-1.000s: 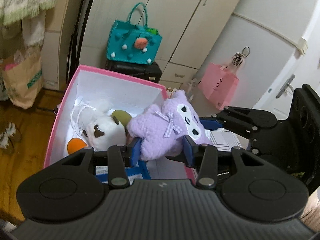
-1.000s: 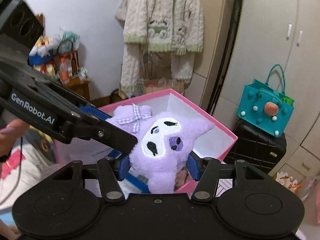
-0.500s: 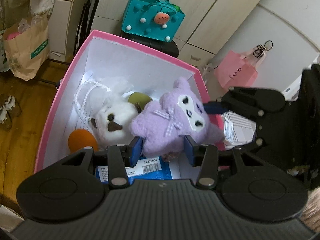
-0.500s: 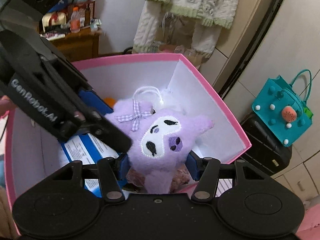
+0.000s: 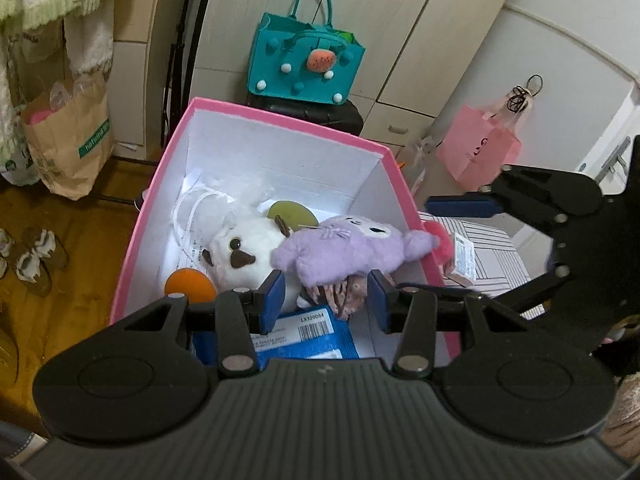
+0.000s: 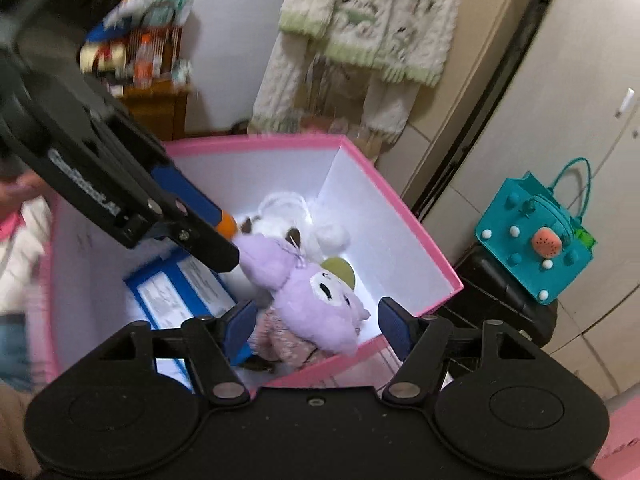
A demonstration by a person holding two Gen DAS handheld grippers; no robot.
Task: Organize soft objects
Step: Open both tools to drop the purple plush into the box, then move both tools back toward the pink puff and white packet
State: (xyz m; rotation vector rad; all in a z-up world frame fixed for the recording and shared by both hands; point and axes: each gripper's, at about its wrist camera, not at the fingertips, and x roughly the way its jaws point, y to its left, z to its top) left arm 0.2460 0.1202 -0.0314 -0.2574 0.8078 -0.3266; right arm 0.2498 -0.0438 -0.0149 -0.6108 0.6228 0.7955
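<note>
The purple plush toy [image 5: 344, 248] lies in the pink box [image 5: 148, 220] against its right wall, both the left gripper [image 5: 326, 300] and the right gripper [image 6: 316, 326] wide apart and empty; it looks light and squashy, best pinched around its body.

Purple plush [image 5: 340, 249] released (both grippers)

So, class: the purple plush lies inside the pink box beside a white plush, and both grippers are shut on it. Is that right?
Not quite. The purple plush does lie in the pink box beside the white plush, but both wrist views show the left gripper and right gripper open, holding nothing.
</note>
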